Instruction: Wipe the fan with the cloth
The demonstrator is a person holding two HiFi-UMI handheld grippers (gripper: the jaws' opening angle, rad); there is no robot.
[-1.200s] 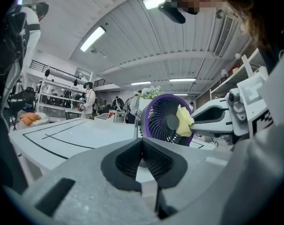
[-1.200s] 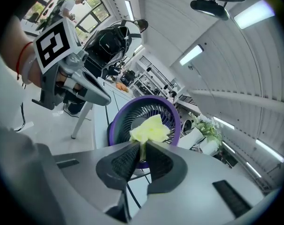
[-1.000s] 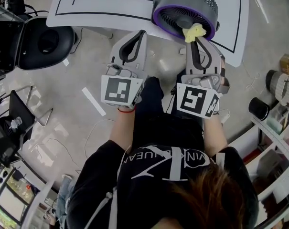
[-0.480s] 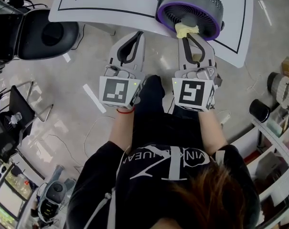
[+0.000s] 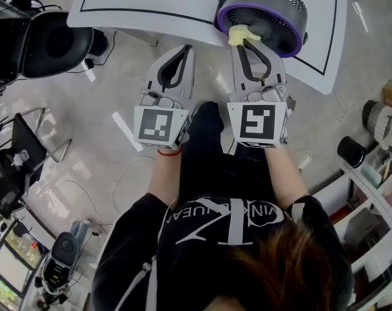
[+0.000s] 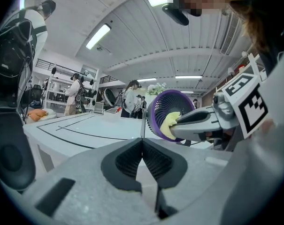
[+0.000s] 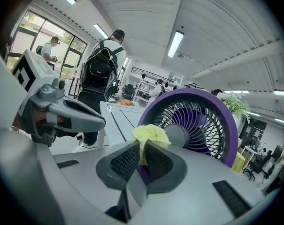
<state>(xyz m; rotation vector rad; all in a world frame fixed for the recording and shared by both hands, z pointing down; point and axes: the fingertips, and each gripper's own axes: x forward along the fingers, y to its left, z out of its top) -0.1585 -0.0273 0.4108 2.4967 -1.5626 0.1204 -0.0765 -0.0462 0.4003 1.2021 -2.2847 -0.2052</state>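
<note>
In the head view the fan (image 5: pixel 264 11) stands at 1 o'clock on the near edge of a white desk (image 5: pixel 150 5) marked with black lines. It has a grey housing and a purple front ring. The right gripper (image 5: pixel 245 44) has its jaws closed on a small yellow cloth (image 5: pixel 243 35), which bunches out past the tips. The cloth lies against the fan's front at about 7 o'clock on the ring. In the right gripper view the cloth (image 7: pixel 149 135) sits just left of the hub, in front of the fan (image 7: pixel 203 125) grille.

The left gripper (image 5: pixel 183 49) hangs at 11 o'clock, short of the desk edge and apart from the fan. Its jaws (image 6: pixel 142 142) meet tip to tip with nothing between them.

A black chair (image 5: pixel 56 41) stands at 10 o'clock. At 3 o'clock are shelves (image 5: pixel 377 173) with small things on them, too blurred to name, and a dark cylinder (image 5: pixel 351 149) beside them whose contents cannot be seen.

The person's black shirt (image 5: pixel 208 238) carries white lettering. Only parts of it can be read: "VINK" and "JEAN".
</note>
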